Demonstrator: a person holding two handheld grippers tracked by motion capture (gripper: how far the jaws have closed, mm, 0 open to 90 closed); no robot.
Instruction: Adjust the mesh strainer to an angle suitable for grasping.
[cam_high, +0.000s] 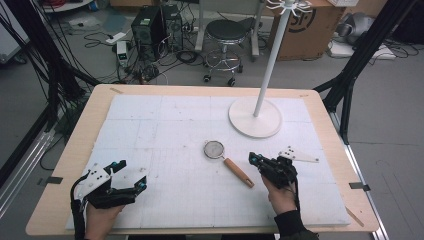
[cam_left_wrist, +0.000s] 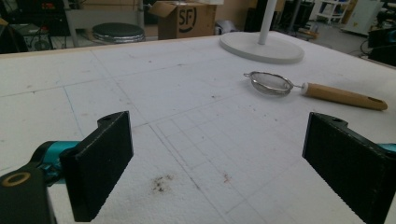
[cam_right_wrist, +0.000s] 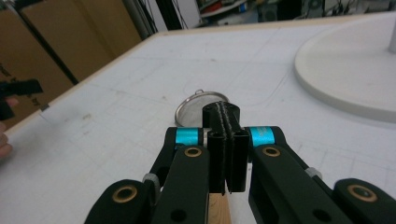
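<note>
Wooden-handled round steel mesh strainer (cam_high: 226, 159) lies mid-table; my right gripper (cam_high: 256, 161), jaws pressed together empty above its handle, could skid it; my left gripper (cam_high: 131, 174) gapes idle.

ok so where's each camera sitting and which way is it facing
High view: above the person's side, looking forward and down at the table; both hands, left gripper, right gripper.
Left gripper view: over its open jaws toward the strainer.
Right gripper view: over its closed jaws above the strainer's handle.
All share the strainer and white stand base.
</note>
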